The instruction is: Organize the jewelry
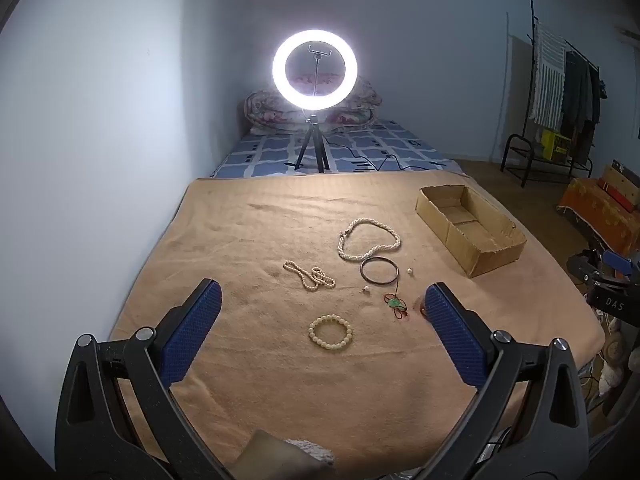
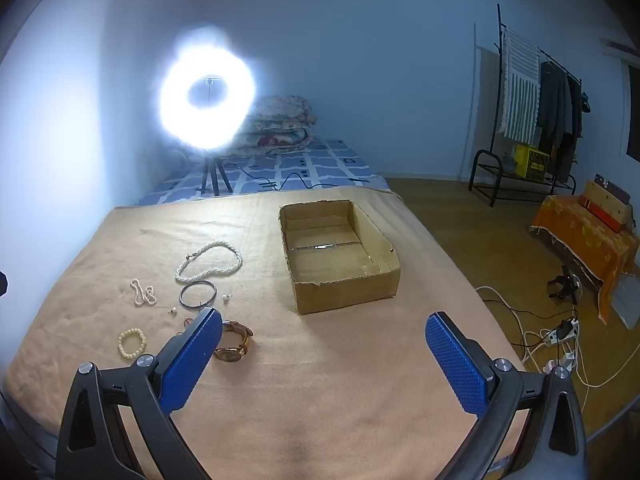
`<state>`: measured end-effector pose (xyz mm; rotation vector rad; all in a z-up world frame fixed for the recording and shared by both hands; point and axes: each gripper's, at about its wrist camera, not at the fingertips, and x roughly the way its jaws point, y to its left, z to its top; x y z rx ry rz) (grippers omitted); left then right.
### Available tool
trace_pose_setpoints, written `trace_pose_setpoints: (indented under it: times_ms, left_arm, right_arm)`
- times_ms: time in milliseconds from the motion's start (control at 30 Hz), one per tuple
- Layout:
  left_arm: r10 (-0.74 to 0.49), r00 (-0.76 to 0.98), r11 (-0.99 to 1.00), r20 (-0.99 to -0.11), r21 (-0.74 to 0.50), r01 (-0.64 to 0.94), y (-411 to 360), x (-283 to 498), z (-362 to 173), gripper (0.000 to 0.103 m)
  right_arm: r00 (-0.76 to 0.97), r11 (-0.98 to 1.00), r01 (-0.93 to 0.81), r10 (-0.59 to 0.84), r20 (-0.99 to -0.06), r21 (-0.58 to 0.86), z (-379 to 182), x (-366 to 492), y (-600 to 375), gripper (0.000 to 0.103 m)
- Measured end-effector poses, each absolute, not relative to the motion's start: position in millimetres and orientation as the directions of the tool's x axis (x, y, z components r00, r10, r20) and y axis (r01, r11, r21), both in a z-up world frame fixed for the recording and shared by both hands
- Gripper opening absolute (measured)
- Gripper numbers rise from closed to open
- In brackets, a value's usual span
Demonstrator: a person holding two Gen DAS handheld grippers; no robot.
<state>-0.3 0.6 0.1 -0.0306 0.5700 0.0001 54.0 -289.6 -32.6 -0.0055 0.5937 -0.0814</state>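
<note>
Right now we hold both tools spread wide and empty above the tan blanket (image 1: 248, 224). Ahead of our left gripper (image 1: 322, 300), between its blue pads, lies the bead bracelet (image 1: 330, 332), with the pearl necklace (image 1: 370, 240) and dark bangle (image 1: 379, 271) farther off. Our right gripper (image 2: 324, 330) faces the cardboard box (image 2: 344, 294); the brown watch (image 2: 234, 342) lies just beside its left pad.

Pale blue walls (image 2: 360, 40); lit ring light (image 1: 315, 68) on tripod, centre frame, on blue-checked bed (image 1: 360, 148) with folded quilts (image 2: 280, 120); wood floor (image 2: 460, 216), clothes rack (image 2: 532, 120) and orange-draped bench (image 2: 588, 236) at right; cables (image 2: 560, 344) lower right.
</note>
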Motion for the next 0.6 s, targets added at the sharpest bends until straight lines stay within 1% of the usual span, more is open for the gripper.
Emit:
trace_pose_setpoints:
  times_ms: [300, 600]
  left_arm:
    - [0.003, 0.842, 1.000, -0.540, -0.004, -0.006, -4.0, -1.4, -0.8, 0.103]
    - [-0.003, 0.843, 1.000, -0.538, -0.004, 0.001, -4.5, 2.1, -0.1, 0.103]
  right_arm:
    - [0.830, 0.996, 0.087, -0.086, -0.550, -0.025, -34.7, 51.4, -293.2, 0.103]
    - [0.819, 0.996, 0.091, -0.086, -0.567, -0.021, -37.8, 55.9, -293.1, 0.103]
